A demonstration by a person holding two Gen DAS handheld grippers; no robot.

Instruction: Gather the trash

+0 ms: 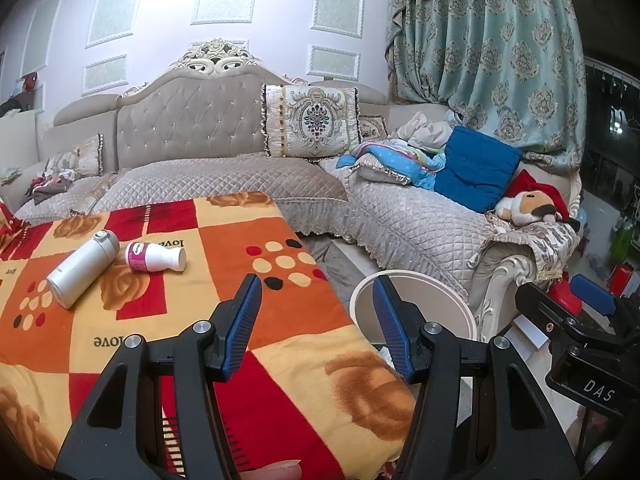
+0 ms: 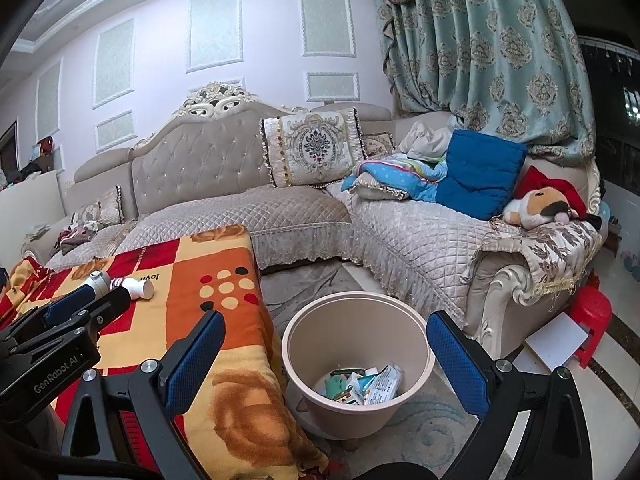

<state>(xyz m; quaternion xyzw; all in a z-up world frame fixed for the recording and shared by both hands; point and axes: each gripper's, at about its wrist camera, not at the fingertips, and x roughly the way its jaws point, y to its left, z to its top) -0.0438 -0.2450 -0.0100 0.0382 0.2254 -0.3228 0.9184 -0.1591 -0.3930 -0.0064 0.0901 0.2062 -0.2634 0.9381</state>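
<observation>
Trash, a small pink-labelled white plastic bottle (image 1: 154, 257), lies ahead-left of your wide, empty left claw (image 1: 317, 288); your right claw (image 2: 325, 330), wide and empty, hangs above the beige plastic bin (image 2: 420, 322).

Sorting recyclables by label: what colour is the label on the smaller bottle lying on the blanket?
Pink, on a white bottle; the left wrist view shows it best.

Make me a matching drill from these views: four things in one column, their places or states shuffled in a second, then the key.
1. small pink-labelled bottle
2. beige bin
3. blue cushion
4. right gripper

a. open, holding nothing
b. on the sofa by the curtain
c. lying on its side on the blanket
d. on the floor, wrappers inside

Pairs: 1-c, 2-d, 3-b, 4-a
</observation>
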